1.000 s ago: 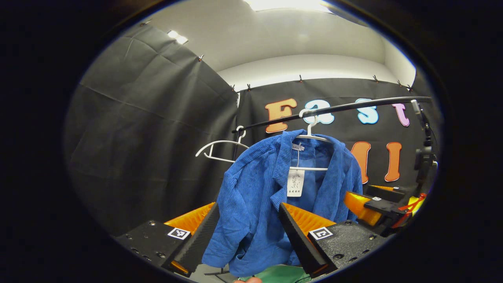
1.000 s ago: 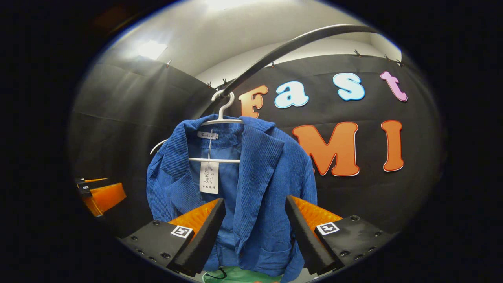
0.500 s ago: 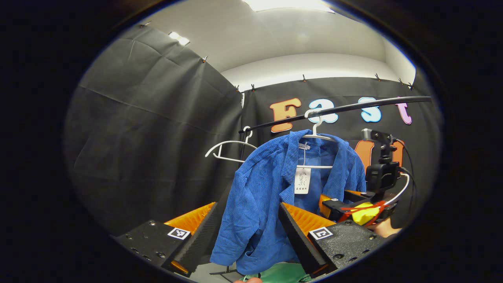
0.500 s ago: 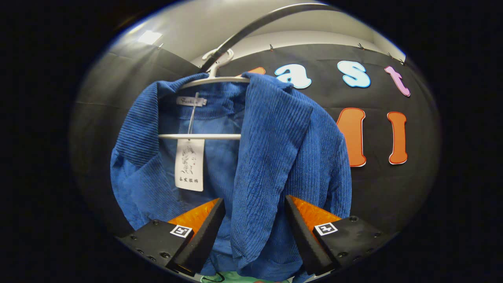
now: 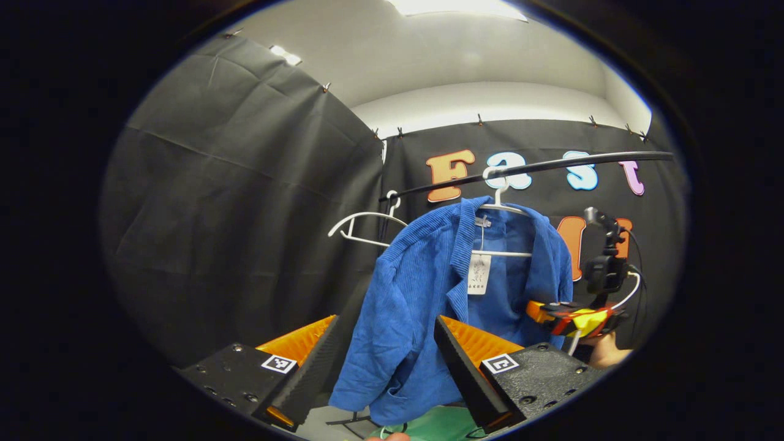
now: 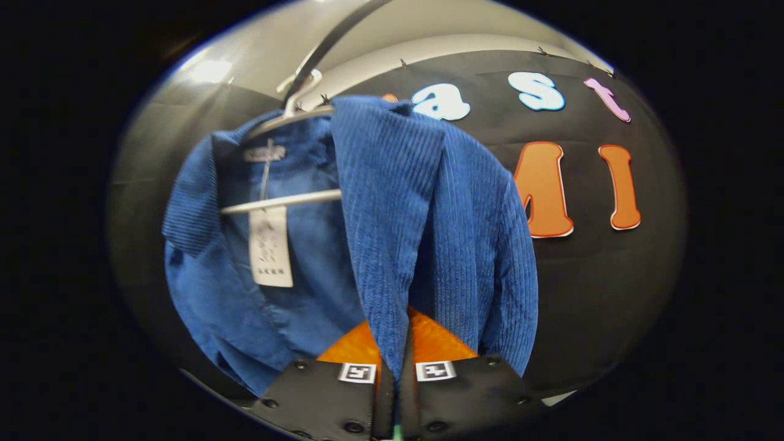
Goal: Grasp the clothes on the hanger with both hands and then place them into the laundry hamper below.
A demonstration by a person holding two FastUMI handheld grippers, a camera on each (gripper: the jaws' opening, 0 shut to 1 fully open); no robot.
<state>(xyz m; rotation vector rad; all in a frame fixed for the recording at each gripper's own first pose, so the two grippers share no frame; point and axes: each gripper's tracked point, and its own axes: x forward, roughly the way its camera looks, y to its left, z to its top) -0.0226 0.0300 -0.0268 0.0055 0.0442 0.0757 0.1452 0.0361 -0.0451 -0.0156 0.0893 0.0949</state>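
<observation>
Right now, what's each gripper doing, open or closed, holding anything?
Left gripper: open, holding nothing, short of the blue jacket.
Right gripper: closed on the blue jacket's front edge.

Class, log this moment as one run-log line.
left gripper: open, short of blue jacket | right gripper: shut on jacket front edge | jacket on white hanger | green hamper: below

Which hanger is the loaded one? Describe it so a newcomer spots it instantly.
Follow the black rail across the booth. Two white hangers hook over it: the loaded hanger carries the blue jacket with a paper tag; the other hanger hangs bare beside it.
</observation>
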